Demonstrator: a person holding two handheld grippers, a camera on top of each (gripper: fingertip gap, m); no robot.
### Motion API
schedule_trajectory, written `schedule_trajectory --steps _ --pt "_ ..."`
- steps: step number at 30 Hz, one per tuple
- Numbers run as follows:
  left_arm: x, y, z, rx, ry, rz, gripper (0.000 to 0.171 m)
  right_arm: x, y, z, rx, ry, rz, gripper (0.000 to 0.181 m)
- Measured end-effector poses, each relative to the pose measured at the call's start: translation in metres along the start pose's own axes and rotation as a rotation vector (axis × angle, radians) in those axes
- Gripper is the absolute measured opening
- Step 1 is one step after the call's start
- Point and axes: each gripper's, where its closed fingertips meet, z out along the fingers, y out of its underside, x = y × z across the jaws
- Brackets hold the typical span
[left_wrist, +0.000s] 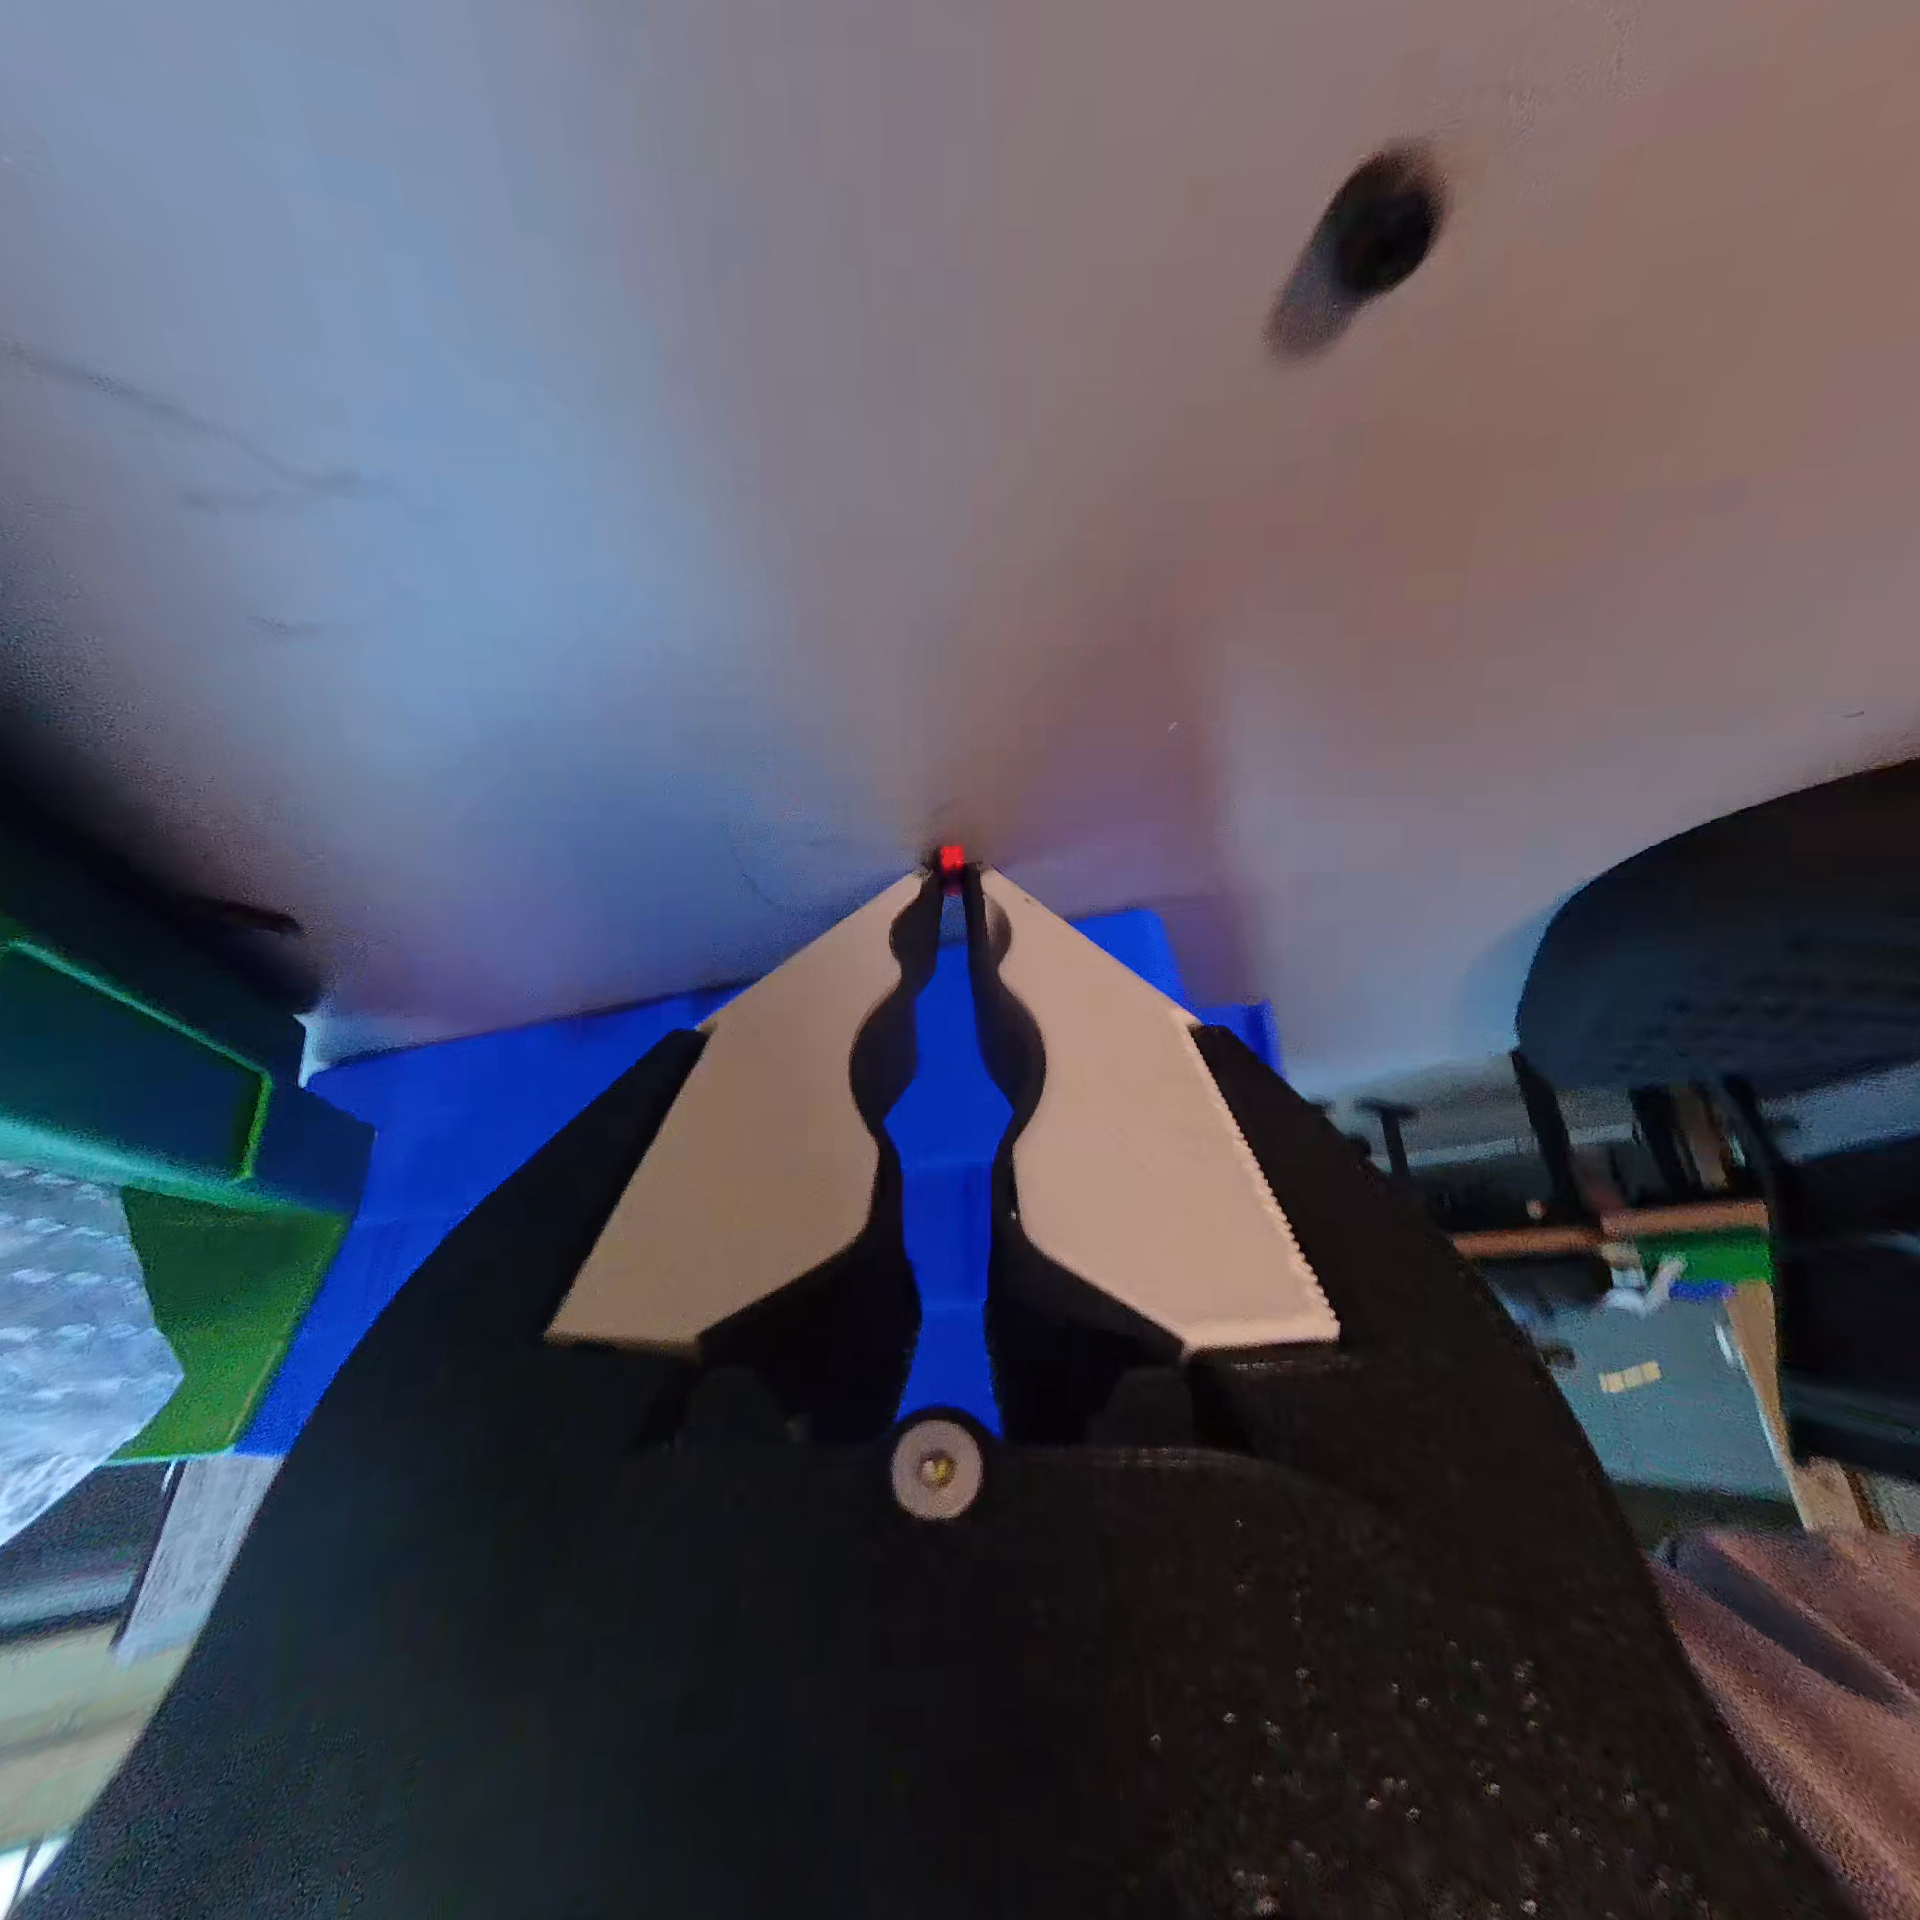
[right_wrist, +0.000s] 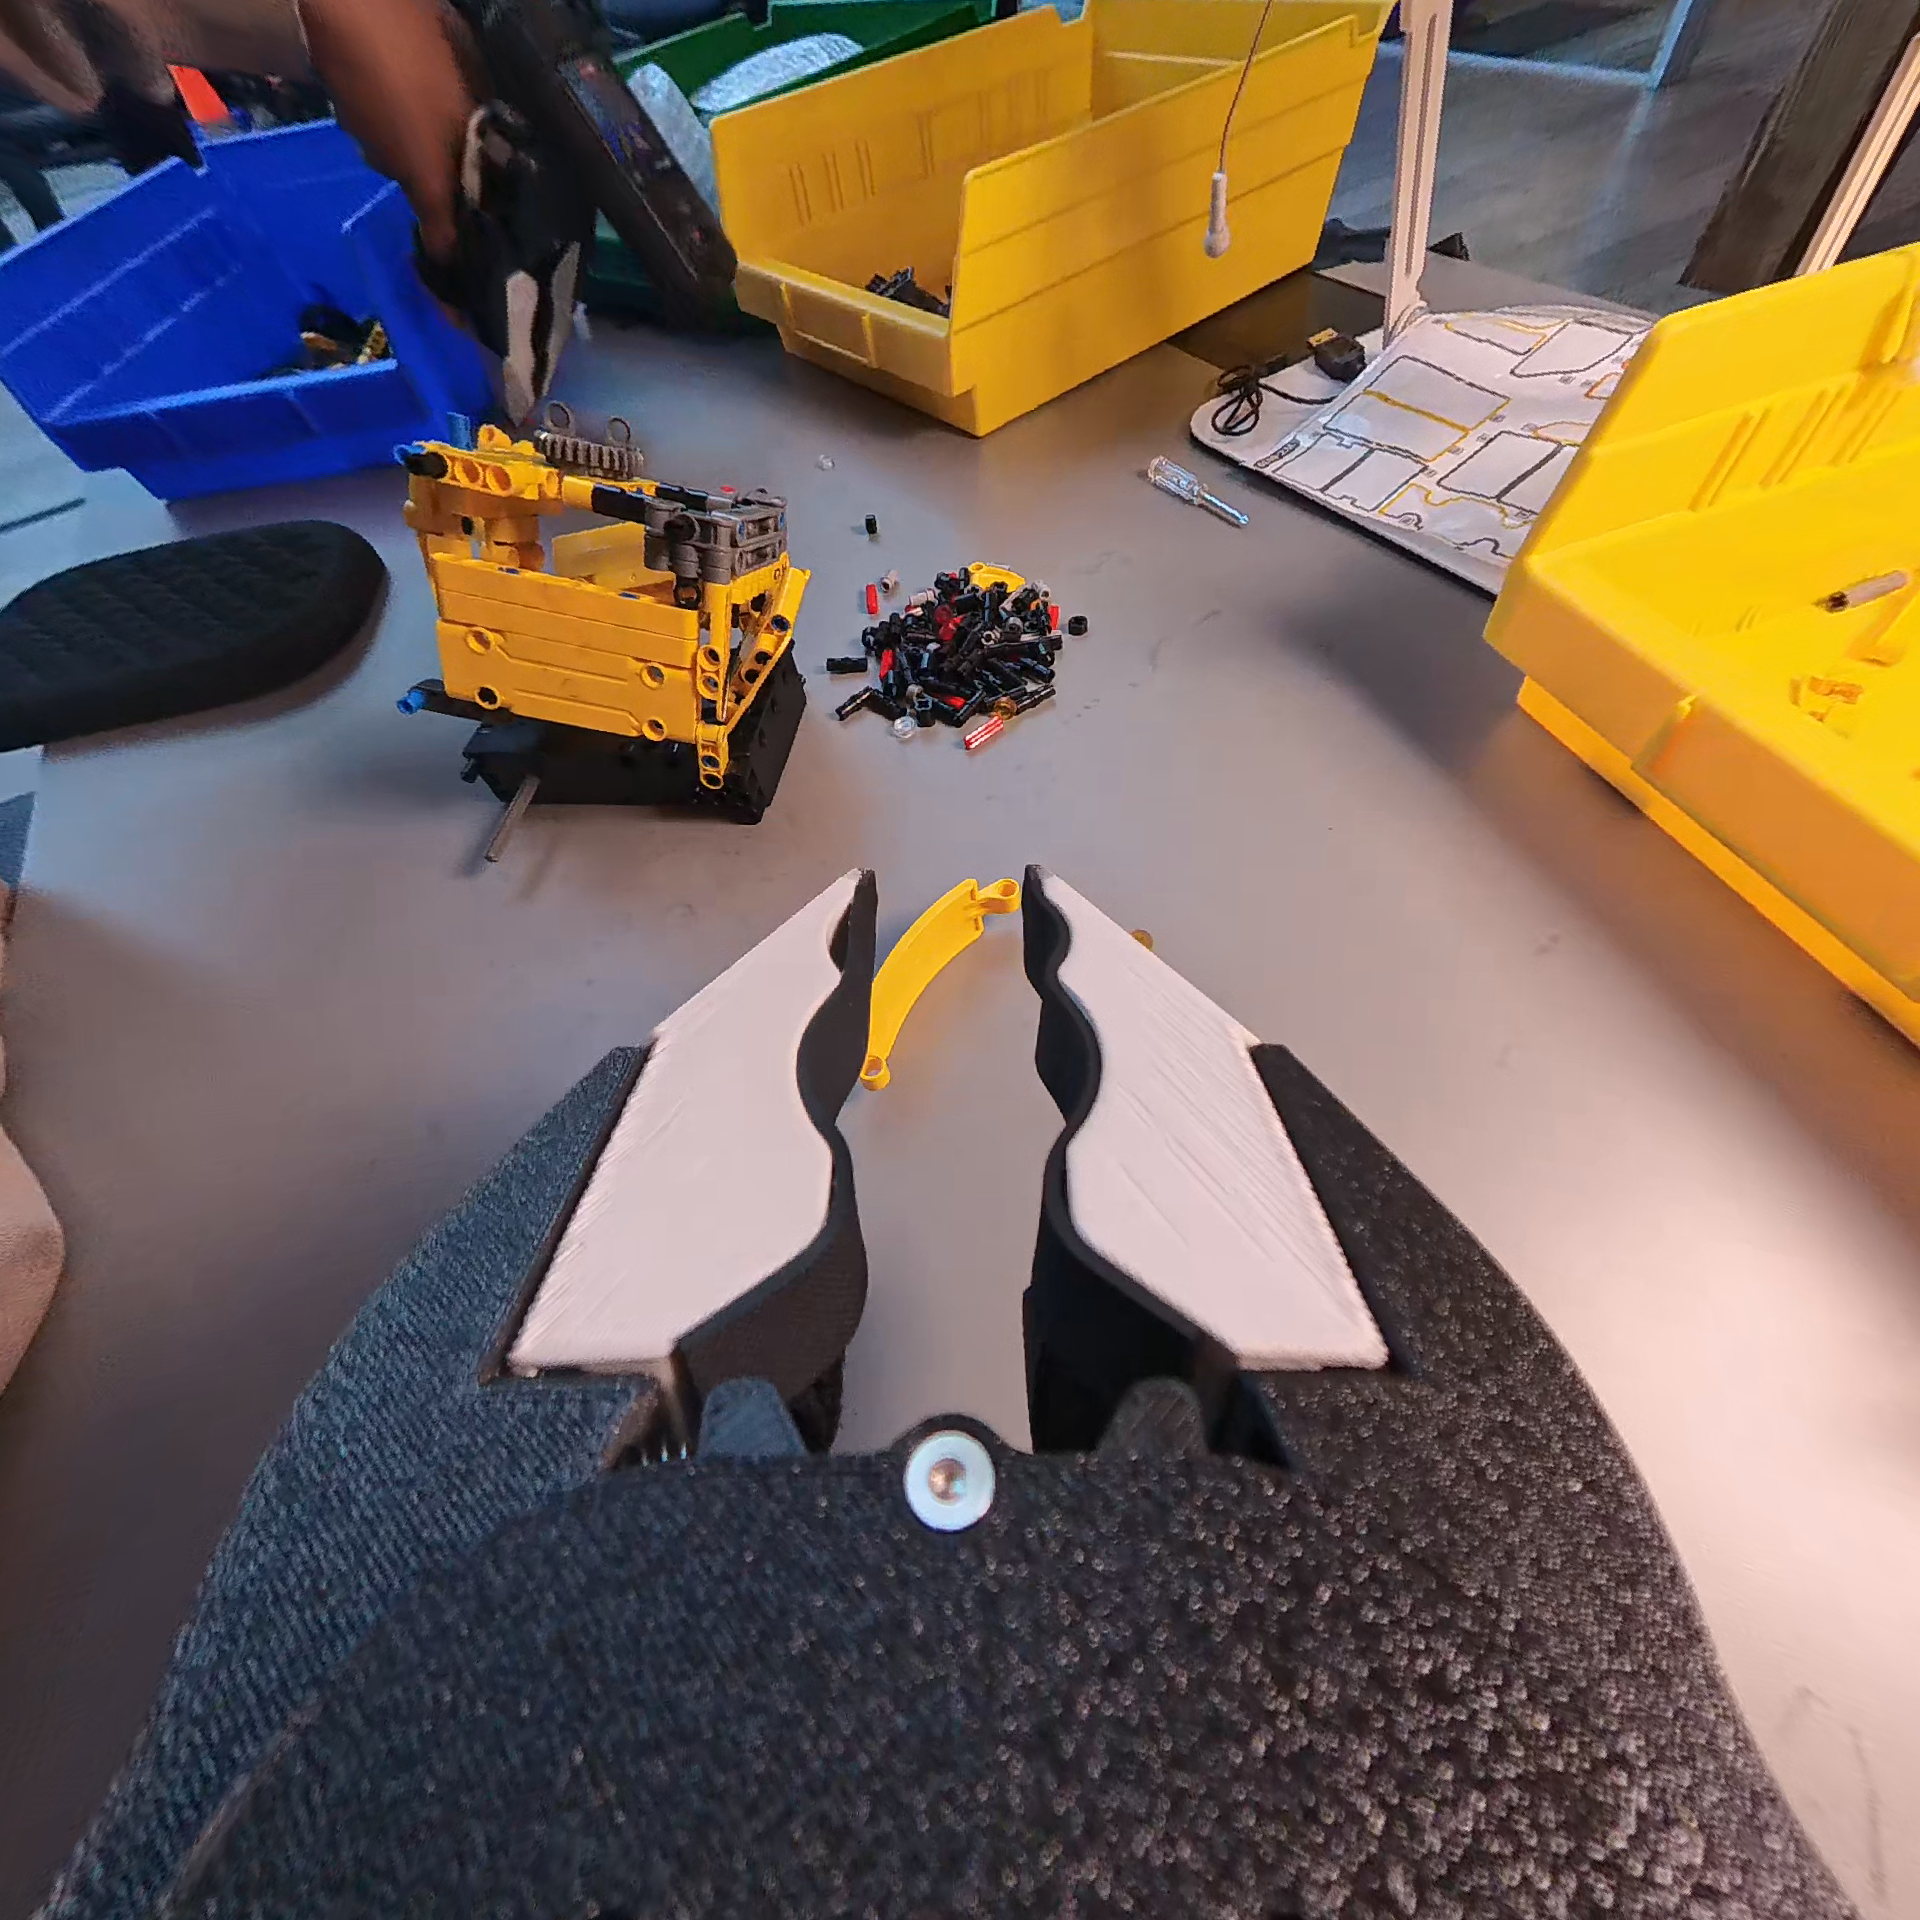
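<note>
My left gripper (left_wrist: 950, 881) is shut on a tiny red piece (left_wrist: 950, 859) at its fingertips, close to the grey table top (left_wrist: 727, 416) and over a blue bin (left_wrist: 468, 1122). It also shows far off in the right wrist view (right_wrist: 525, 312), blurred, next to the blue bin (right_wrist: 208, 343). My right gripper (right_wrist: 945, 878) is open and low over the table. A curved yellow piece (right_wrist: 925, 977) lies on the table between its fingers, untouched. Ahead stand a yellow and black brick-built model (right_wrist: 613, 634) and a pile of small black and red pins (right_wrist: 956, 649).
A yellow bin (right_wrist: 1039, 208) stands at the back and another (right_wrist: 1714, 623) at the right. A printed sheet (right_wrist: 1434, 436), a small screwdriver (right_wrist: 1195, 490) and a black cable (right_wrist: 1268, 384) lie at the back right. A black pad (right_wrist: 177, 623) is at the left. A green bin (left_wrist: 125, 1081) is beside the blue one. My hands' fingertips stand some 50 cm from each other. The small screwdriver (right_wrist: 1195, 490) is about 30 cm from my right fingertips and 40 cm from my left.
</note>
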Motion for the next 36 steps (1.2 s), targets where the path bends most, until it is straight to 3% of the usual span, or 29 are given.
schedule_trajectory --steps 2,7,19,36 --pt "0.008 -0.018 -0.014 0.125 0.008 0.009 0.002 -0.001 0.0 0.0 -0.002 -0.001 -0.002 0.027" --pt "0.021 -0.054 -0.042 0.299 -0.028 0.062 0.003 -0.002 0.002 0.002 -0.01 -0.001 -0.005 0.027" --pt "0.044 -0.106 -0.069 0.492 -0.006 0.134 0.003 -0.001 0.004 0.002 -0.021 0.003 -0.003 0.027" --pt "0.127 -0.225 -0.147 0.841 0.068 0.363 0.003 -0.001 0.008 0.004 -0.033 0.004 0.001 0.027"
